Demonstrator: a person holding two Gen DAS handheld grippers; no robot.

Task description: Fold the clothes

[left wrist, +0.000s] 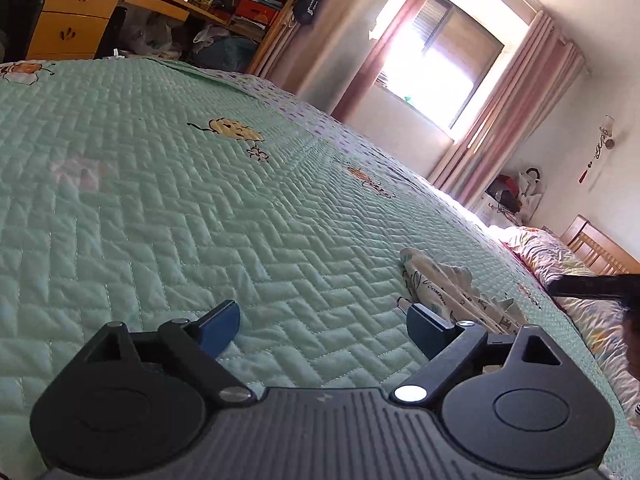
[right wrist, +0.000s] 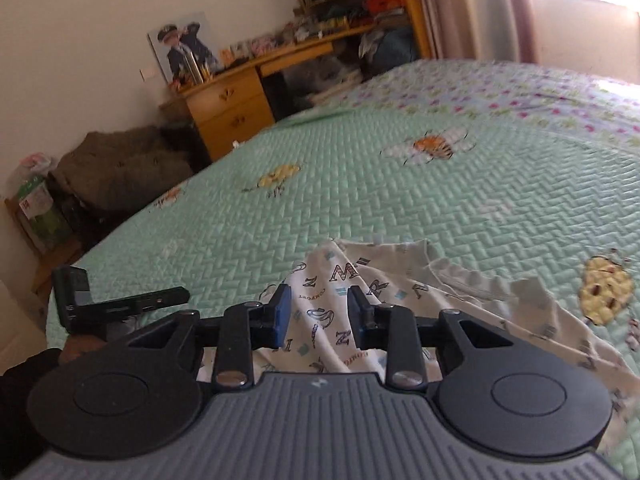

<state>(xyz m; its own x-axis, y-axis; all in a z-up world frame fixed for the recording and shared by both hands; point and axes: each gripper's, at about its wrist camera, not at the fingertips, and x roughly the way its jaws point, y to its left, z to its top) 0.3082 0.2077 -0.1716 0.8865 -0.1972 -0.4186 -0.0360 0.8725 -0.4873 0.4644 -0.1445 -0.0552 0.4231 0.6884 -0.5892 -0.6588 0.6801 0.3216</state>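
- Left black two-finger gripper (left wrist: 324,326): blue finger pads (left wrist: 218,326), ribbed grey housing, two round black discs, silver pivot screws.
- Right black two-finger gripper (right wrist: 320,312): identical build, blue pads (right wrist: 283,316), ribbed grey housing.
- Black sleeve (right wrist: 20,376) at the frame edge.

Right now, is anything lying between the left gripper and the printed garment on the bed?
Nothing visible does. The left gripper is open over bare green quilt, and the crumpled printed garment lies just ahead to its right. The right gripper already has it between its fingers.
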